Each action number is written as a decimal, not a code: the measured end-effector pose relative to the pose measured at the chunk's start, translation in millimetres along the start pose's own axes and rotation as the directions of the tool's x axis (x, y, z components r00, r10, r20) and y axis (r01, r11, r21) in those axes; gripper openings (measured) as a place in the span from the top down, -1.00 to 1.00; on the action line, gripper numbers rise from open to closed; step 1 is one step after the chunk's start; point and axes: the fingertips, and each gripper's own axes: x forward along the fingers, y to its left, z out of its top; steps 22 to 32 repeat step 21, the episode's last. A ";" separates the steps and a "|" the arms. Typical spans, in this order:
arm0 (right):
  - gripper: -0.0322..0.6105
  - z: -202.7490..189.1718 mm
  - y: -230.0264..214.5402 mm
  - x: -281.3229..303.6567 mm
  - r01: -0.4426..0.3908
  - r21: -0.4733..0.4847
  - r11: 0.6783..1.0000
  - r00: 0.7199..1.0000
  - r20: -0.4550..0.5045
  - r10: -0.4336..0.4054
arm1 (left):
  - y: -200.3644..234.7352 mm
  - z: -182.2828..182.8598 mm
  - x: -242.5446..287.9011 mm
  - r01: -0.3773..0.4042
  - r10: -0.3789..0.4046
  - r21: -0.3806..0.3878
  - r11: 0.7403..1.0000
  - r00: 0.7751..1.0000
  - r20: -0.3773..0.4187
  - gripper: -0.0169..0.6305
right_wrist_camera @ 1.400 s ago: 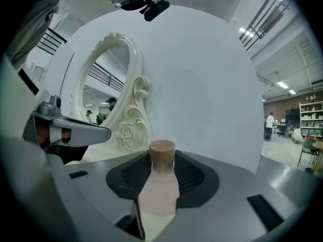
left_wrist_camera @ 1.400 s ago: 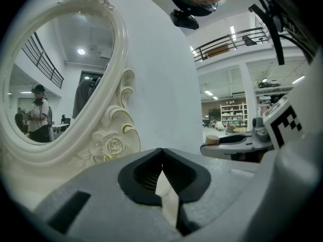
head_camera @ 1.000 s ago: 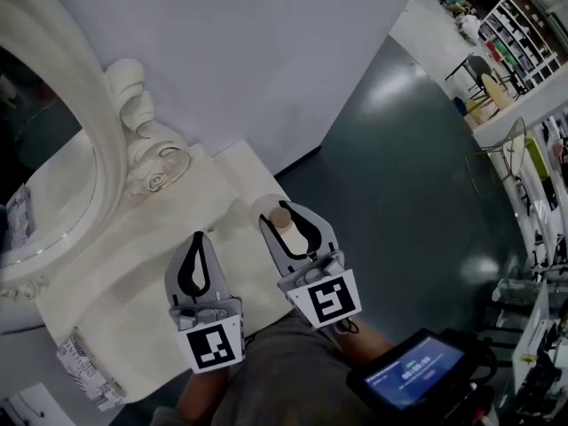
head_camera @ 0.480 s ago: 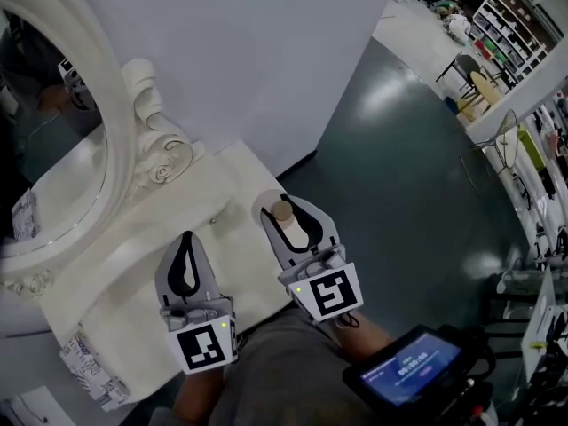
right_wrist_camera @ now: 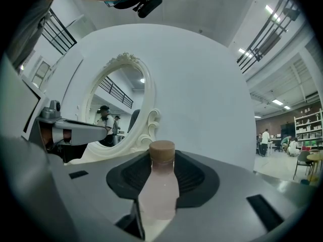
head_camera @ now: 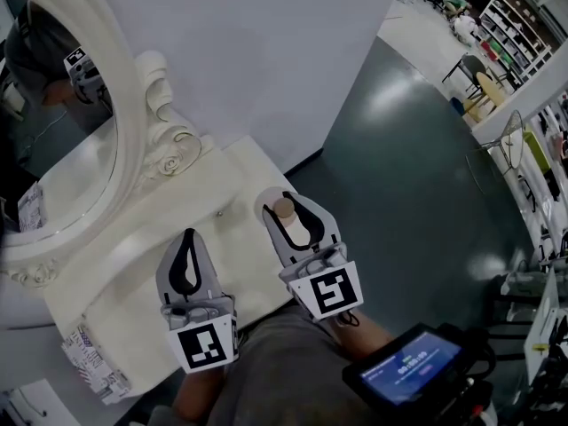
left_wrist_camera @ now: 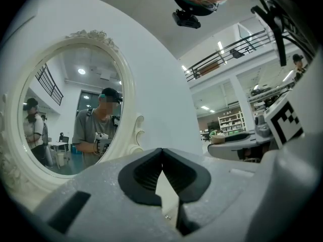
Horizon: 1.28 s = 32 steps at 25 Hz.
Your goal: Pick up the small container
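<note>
Right hand-held gripper (right_wrist_camera: 162, 169) clamped on small pale-pink plastic bottle (right_wrist_camera: 158, 198), upright between its pads, left hand-held gripper (left_wrist_camera: 162, 161) closed empty alongside; risk: smooth tapered body probably slips down if squeeze eases; right gripper view shows pad contact, head view only its tan round cap (head_camera: 282, 209).

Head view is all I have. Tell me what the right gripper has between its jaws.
Observer: In the right gripper view the right gripper is closed on the small container, a pale pink bottle standing upright between the pads.
Operator: Now report the left gripper.
Observer: Its own view shows the left gripper shut, jaw tips touching, nothing between them.
</note>
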 end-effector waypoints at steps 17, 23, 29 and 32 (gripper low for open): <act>0.45 -0.5 -6.4 -7.6 0.000 -0.004 1.000 1.000 0.003 0.000 | -11.3 -0.3 -0.5 0.007 -0.007 -0.001 1.000 1.000 0.001 0.91; 0.45 -0.8 -10.7 -8.7 0.001 -0.003 1.000 1.000 0.004 -0.001 | -15.2 1.5 1.5 0.010 -0.010 0.001 1.000 1.000 0.005 0.91; 0.45 -0.8 -10.7 -8.7 0.001 -0.003 1.000 1.000 0.004 -0.001 | -15.2 1.5 1.5 0.010 -0.010 0.001 1.000 1.000 0.005 0.91; 0.45 -0.8 -10.7 -8.7 0.001 -0.003 1.000 1.000 0.004 -0.001 | -15.2 1.5 1.5 0.010 -0.010 0.001 1.000 1.000 0.005 0.91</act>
